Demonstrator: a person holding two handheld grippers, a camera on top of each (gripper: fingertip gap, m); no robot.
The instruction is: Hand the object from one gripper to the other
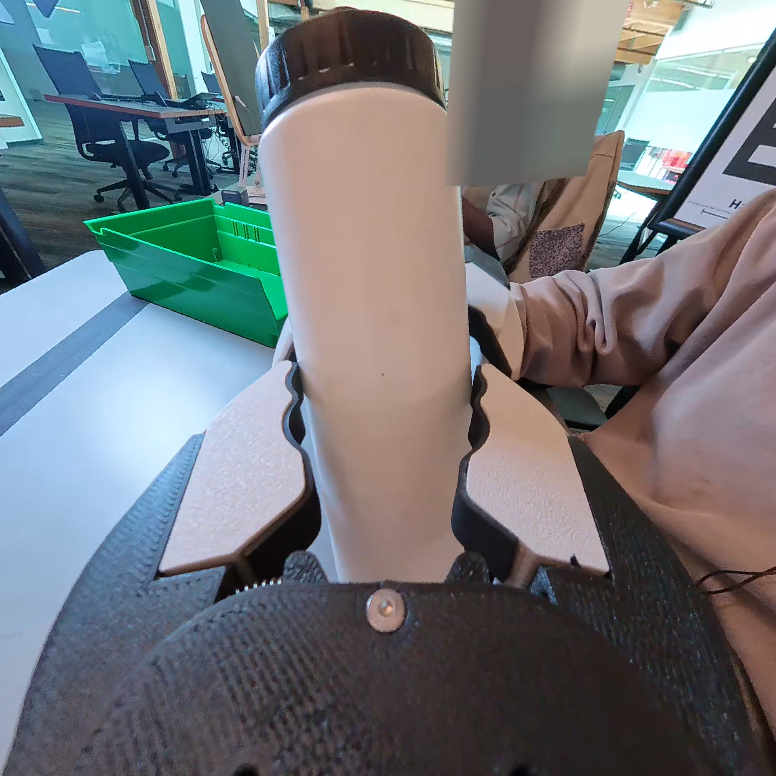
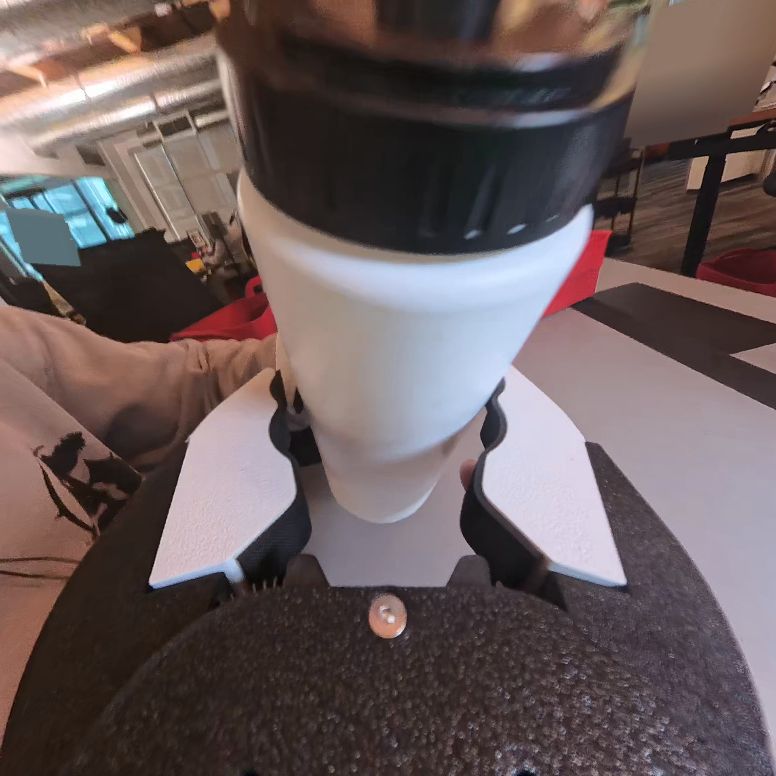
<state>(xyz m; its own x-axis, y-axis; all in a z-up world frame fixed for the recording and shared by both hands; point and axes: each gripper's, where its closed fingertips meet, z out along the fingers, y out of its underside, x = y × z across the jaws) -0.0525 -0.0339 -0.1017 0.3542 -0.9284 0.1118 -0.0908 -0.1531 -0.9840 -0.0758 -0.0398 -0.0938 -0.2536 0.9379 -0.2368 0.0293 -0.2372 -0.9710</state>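
In the left wrist view a green bin (image 1: 189, 268) sits on the grey counter (image 1: 84, 378) behind and left of the bottle; a beige sleeve (image 1: 630, 319) reaches in from the bottle's right; the white bottle (image 1: 373, 294) with its ribbed black cap (image 1: 352, 58) stands upright, clenched low on its body by the left gripper (image 1: 388, 403), both fingers (image 1: 247, 470) pressing its sides. In the right wrist view a red bin (image 2: 226, 319) lies behind the bottle (image 2: 403, 344); a sleeve (image 2: 126, 369) crosses to its left; the blurred bottle sits between the right gripper (image 2: 388, 424) fingers (image 2: 541, 504), which stand spread, with gaps to the bottle's base on both sides.
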